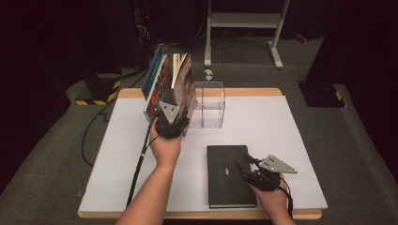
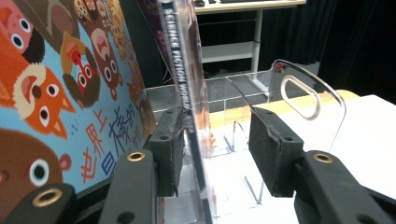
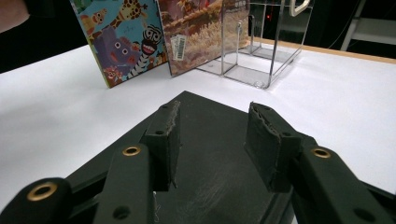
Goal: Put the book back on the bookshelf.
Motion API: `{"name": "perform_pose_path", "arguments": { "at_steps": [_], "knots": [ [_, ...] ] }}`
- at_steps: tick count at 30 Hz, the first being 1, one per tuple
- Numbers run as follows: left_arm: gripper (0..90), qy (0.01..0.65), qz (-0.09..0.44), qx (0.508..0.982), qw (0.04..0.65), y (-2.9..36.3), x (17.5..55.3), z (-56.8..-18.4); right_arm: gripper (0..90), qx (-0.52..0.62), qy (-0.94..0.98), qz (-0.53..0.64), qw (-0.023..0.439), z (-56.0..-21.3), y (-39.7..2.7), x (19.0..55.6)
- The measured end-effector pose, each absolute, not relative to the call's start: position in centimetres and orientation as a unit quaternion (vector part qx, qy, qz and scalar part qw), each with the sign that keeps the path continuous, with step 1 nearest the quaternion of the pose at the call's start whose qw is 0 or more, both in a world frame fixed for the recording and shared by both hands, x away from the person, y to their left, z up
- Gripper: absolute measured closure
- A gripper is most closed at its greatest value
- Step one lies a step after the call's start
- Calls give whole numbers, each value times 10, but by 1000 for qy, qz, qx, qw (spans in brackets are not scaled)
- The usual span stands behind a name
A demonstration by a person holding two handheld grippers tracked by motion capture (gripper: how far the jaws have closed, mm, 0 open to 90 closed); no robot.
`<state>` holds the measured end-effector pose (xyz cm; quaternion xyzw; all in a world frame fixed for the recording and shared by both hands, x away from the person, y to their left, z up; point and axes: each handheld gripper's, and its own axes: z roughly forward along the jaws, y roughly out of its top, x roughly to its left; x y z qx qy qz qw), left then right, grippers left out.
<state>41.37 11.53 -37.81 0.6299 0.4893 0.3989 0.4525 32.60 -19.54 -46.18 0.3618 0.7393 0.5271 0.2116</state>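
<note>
Books are being handled near the far left corner of the table [image 1: 300, 140]. 2 books are leaning there against the clear acrylic stand [image 1: 210, 104]: the animal picture book [image 2: 51, 102] and the science fiction book [image 2: 187, 93], whose spine is being straddled by the left gripper [image 2: 219, 144], jaws parted, only the left pad touching. The right gripper [image 3: 212, 140] is being held part-open, gripping nothing, over the black notebook [image 1: 230, 176] at the near edge.

Looking like lab or recording studio: black curtains [image 1: 51, 47] hanging around, grey carpet floor [image 1: 328, 136] lying underneath, hazard-striped stand base [image 1: 96, 91] sitting by cables [image 1: 94, 126], white frame [image 1: 244, 21] standing behind, white work table [image 1: 263, 122] sitting mid-room.
</note>
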Motion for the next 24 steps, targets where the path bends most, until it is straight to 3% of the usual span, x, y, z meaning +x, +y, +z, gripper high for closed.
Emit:
{"name": "perform_pose_path", "arguments": {
  "at_steps": [16,24],
  "knots": [
    [513,486,369,642,464,123,399,-391,544,362,741,525,210,-463,-195,327],
    [455,466,354,674,450,123,390,-411,543,363,742,524,209,-464,-195,327]
  ]
}}
